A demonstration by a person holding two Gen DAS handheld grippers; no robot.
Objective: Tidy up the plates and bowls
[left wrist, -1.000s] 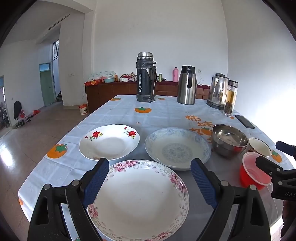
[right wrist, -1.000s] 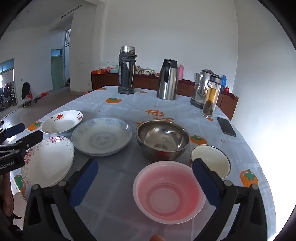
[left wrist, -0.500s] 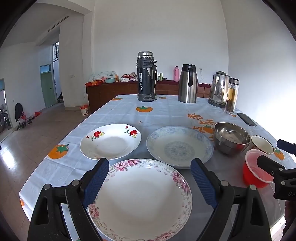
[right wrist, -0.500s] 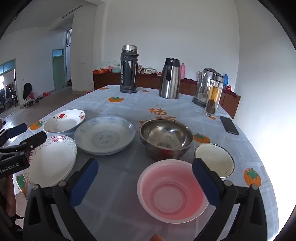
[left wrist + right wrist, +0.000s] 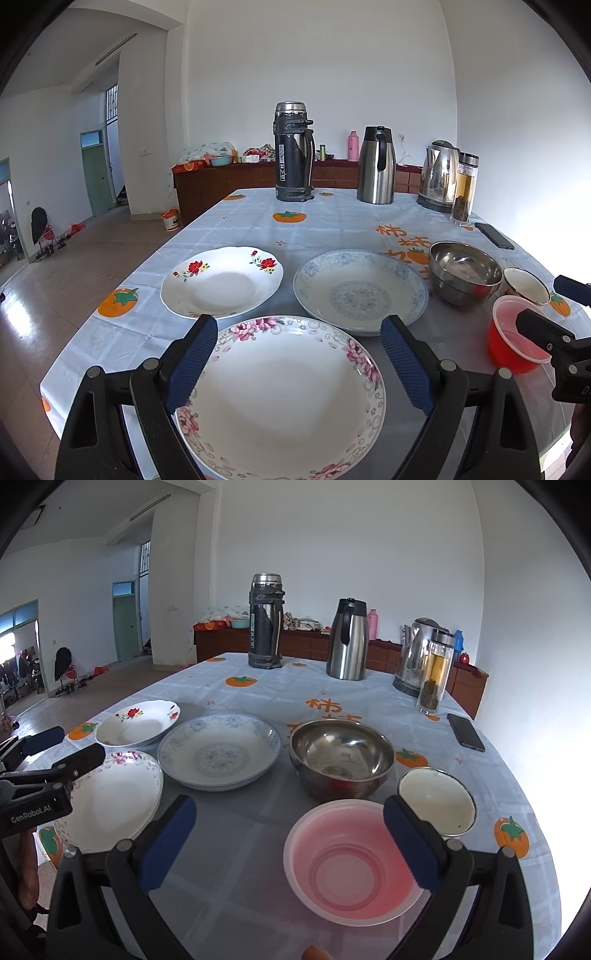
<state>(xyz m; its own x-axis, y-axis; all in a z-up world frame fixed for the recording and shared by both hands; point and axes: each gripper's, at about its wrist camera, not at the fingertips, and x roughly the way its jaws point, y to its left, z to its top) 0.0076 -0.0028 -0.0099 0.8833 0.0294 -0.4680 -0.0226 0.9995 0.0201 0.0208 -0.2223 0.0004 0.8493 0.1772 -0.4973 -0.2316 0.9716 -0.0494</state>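
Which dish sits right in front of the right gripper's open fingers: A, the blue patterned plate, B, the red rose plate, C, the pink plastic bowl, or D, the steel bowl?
C: the right gripper is open, and the pink plastic bowl lies on the tablecloth between its fingers, untouched.

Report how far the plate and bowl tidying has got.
Done: nothing stacked yet; the red-flower plate, blue plate, steel bowl and white bowl lie separate. In hand: nothing; left gripper brackets the pink-flower plate, right gripper the pink bowl, both open. Left: all stacking.
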